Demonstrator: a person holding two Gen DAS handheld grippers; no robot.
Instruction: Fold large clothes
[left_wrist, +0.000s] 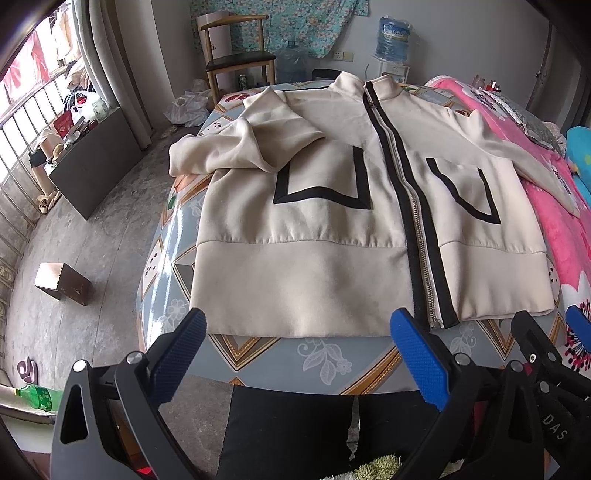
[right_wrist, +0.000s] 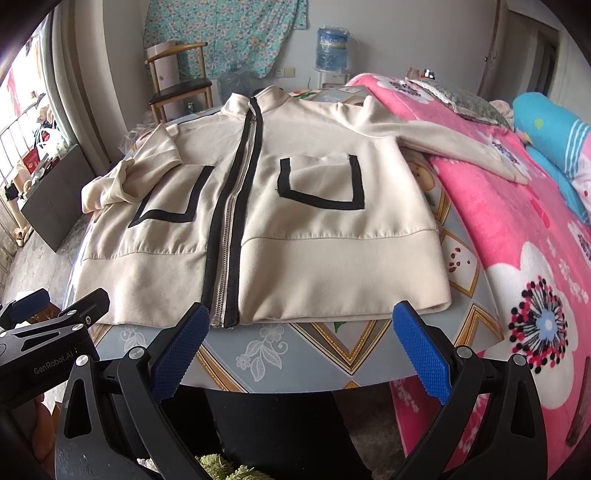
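Observation:
A cream zip-up jacket (left_wrist: 332, 229) with a black-trimmed zipper and two black-outlined pockets lies flat, front up, on a round patterned table (left_wrist: 314, 358). It also shows in the right wrist view (right_wrist: 314, 240). Its left sleeve (left_wrist: 236, 147) is bunched and folded over the body. Its right sleeve (right_wrist: 461, 144) stretches onto the pink blanket. My left gripper (left_wrist: 299, 350) is open and empty just short of the hem. My right gripper (right_wrist: 299, 347) is open and empty near the hem at the zipper's end. The left gripper also shows at the right wrist view's left edge (right_wrist: 55, 306).
A bed with a pink flowered blanket (right_wrist: 517, 240) touches the table's right side. A wooden chair (left_wrist: 236, 55) and a water dispenser (left_wrist: 391, 44) stand behind the table. A dark cabinet (left_wrist: 96, 162) and a small box (left_wrist: 62, 284) sit on the floor at left.

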